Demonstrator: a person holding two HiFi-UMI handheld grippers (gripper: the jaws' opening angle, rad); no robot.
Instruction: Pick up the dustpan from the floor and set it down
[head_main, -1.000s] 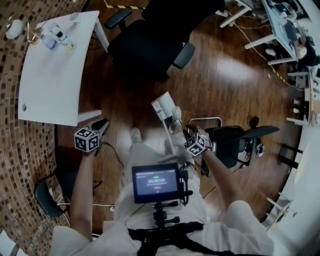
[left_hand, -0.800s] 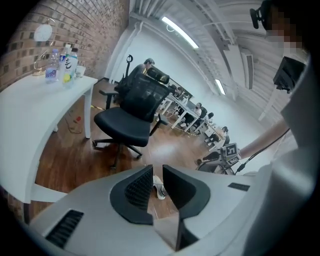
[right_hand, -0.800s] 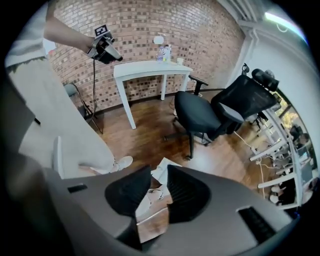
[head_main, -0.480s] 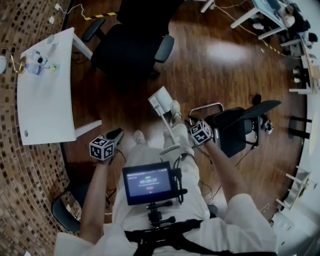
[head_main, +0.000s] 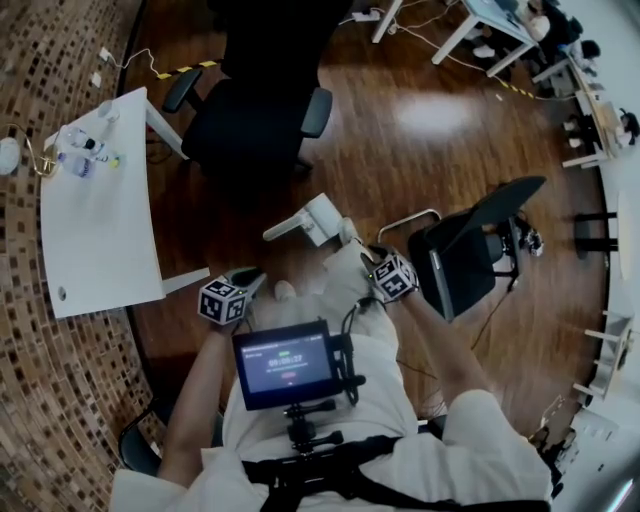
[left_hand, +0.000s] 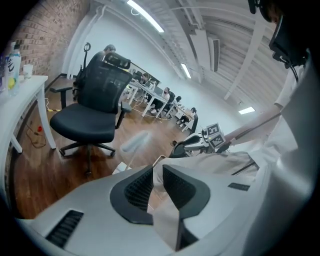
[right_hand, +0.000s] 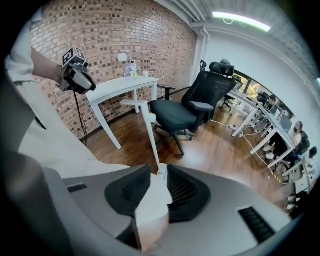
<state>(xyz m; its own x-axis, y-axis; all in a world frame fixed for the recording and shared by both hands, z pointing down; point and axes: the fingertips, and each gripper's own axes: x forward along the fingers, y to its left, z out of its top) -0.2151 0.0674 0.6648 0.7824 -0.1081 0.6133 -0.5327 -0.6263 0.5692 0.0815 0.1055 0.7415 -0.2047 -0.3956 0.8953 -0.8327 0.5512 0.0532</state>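
The white long-handled dustpan hangs above the wooden floor in front of the person's legs. My right gripper is shut on it. In the right gripper view a white part of the dustpan fills the gap between the jaws, and its thin handle runs away from them towards the table. My left gripper hovers by the left knee, apart from the dustpan, holding nothing. In the left gripper view its jaws stand close together, and the dustpan shows blurred beyond them.
A black office chair stands just beyond the dustpan. A white table with bottles is at the left by the brick wall. A second dark chair is close on the right. A screen sits on the person's chest.
The dustpan has swung in the right gripper: its handle pointed back towards the person, now it lies across to the left. The left gripper has drifted right, closer to the legs.
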